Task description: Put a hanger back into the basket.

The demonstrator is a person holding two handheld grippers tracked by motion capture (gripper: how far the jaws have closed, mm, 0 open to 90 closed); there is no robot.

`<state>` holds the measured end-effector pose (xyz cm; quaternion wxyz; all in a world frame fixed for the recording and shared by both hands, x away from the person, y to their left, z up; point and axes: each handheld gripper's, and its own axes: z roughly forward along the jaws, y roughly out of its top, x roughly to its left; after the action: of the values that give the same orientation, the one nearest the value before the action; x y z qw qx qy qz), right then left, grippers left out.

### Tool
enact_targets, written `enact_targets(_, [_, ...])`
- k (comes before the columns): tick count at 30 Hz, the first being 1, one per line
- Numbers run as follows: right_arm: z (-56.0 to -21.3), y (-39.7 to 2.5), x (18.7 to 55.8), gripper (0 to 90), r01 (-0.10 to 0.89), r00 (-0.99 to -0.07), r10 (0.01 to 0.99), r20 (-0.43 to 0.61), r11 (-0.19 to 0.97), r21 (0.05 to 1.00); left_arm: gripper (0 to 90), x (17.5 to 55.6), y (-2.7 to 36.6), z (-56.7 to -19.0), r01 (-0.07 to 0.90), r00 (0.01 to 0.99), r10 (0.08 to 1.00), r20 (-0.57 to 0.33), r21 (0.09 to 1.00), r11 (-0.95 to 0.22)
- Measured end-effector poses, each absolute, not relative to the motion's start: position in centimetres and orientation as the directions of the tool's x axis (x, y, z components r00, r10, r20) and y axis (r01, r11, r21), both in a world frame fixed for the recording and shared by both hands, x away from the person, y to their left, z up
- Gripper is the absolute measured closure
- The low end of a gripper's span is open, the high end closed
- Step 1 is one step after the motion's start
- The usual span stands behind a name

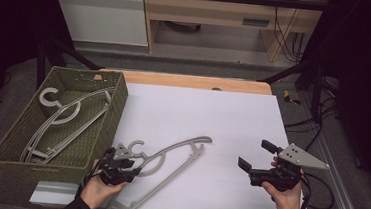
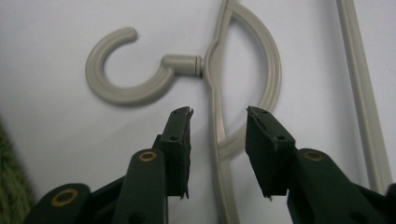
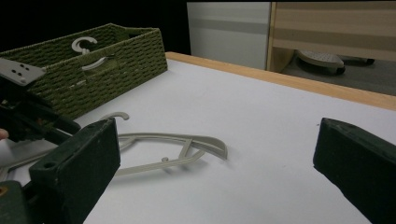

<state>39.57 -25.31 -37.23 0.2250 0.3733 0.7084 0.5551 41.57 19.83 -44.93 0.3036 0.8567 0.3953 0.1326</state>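
We look down on a flat white surface [image 1: 212, 121], matte and smooth, with a strip of pale wood along its far edge. At its left side sits a basket [image 1: 115, 110], rectangular, woven from coarse olive-green cord, with a slot handle in its end wall. Inside it lie grey hangers [image 1: 54, 119], stacked loosely, one hook curling up near the far corner.

On the surface just beside the basket's near right corner lies a hanger [image 1: 169, 156] of the same kind. It is smooth grey-beige plastic, thin and flat, with a round open hook on a short cylindrical neck, a curved arch below the neck and long slim bars running off to a flared shoulder end. It rests flat, hook toward the basket, body slanting from near left to far right.

Our left gripper [image 1: 118, 165] hangs over the hanger's neck end. In the left gripper view [image 2: 218, 119] its jaws are spread, one on each side of the thin bar just below the hook, not pressing it; whether the tips touch the surface we cannot tell. The pads [image 2: 180, 140] look dark, ribbed and a little frayed at the tips.

Our right gripper [image 1: 255, 157] is held well apart to the right, over bare surface, with a grey three-cornered plate on top. Its jaws are spread wide, with nothing between them.
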Motion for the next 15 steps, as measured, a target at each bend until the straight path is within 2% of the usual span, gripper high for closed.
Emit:
enact_targets(7, [-37.1,-25.3,39.5,0.9,0.279,-0.621,0.778,0.096,0.104,0.955,63.3,41.3,19.8,-45.8,0.636,0.662,0.749,-0.043,0.561,-0.53])
enact_targets(15, [-37.1,-25.3,39.5,0.9,0.279,-0.619,0.78,0.094,0.106,0.955,72.6,41.0,18.9,-46.0,0.661,0.625,0.78,0.006,0.528,-0.533])
